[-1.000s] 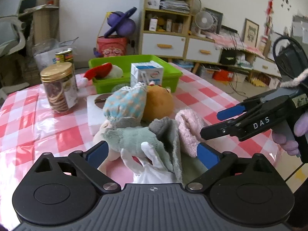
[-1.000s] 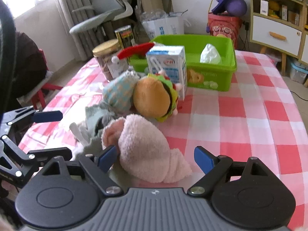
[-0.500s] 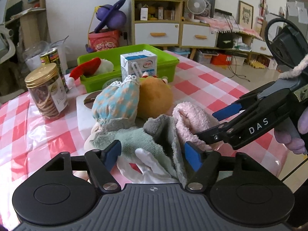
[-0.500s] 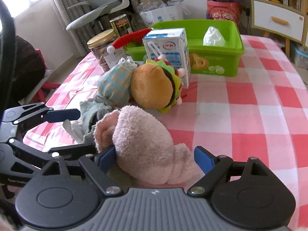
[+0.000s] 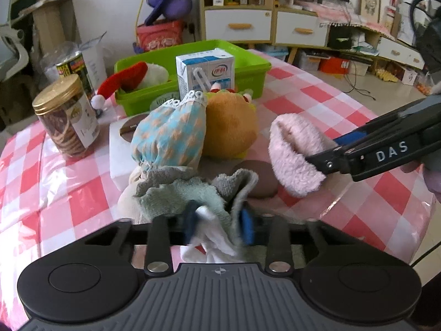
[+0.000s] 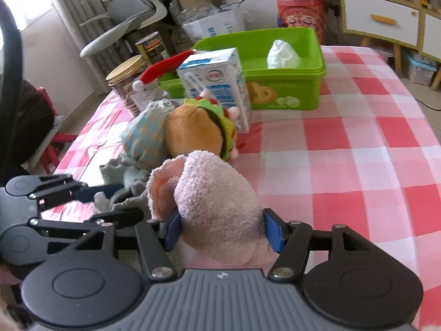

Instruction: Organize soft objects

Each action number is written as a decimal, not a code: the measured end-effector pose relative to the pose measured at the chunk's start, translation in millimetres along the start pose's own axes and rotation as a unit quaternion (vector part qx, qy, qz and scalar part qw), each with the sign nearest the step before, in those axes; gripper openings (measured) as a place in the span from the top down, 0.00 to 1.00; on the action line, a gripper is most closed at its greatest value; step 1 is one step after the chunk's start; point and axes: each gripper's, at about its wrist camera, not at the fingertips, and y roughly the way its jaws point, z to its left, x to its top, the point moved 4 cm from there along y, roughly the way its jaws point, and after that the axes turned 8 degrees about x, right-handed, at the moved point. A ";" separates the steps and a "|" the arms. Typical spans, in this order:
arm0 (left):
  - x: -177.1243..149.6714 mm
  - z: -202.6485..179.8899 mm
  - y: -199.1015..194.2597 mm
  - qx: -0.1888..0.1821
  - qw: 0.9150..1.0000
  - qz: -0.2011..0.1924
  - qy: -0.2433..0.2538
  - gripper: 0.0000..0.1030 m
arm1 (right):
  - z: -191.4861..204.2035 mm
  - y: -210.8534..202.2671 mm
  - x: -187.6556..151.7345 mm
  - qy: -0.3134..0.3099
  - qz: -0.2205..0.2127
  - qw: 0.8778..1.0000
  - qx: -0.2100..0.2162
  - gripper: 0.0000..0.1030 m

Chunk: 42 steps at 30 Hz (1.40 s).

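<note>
A second earlier both grippers gaped. Now the left gripper (image 5: 219,224) was clenched on the grey-green cloth (image 5: 182,193) near the tabletop's front edge, and the right gripper (image 6: 222,231) squeezed the pink sock (image 6: 212,201), raised beside it.

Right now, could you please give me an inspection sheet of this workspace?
Surface: table under a red-and-white checked cloth with a clear cover.
Job's things: pink sock in the right gripper; grey-green cloth and a white cloth in the left gripper; burger plush, checked pouch, Santa hat hanging over the rim of the green bin.
Clutter: milk carton, cookie jar, can, white box.
Grippers: left gripper shut on the cloths; right gripper shut on the sock.
Cables: black cable on the floor.
Surroundings: drawer cabinet, office chair.
</note>
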 end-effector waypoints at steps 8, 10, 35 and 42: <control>23.5 0.1 -11.1 -0.032 0.998 -0.010 -0.058 0.92 | -10.2 -21.5 18.4 0.045 -0.031 0.998 -0.006 0.56; 28.9 -1.9 -15.0 -0.036 0.997 -0.017 -0.064 0.93 | -12.3 -28.7 26.4 0.061 -0.047 0.997 0.000 0.56; 91.5 43.1 -63.2 -0.063 0.965 -0.117 -0.226 0.93 | -26.6 -70.5 83.7 0.170 -0.165 0.971 0.035 0.56; 103.8 52.2 -68.2 -0.078 0.955 -0.127 -0.257 0.94 | -26.5 -66.7 96.9 0.195 -0.181 0.963 0.049 0.56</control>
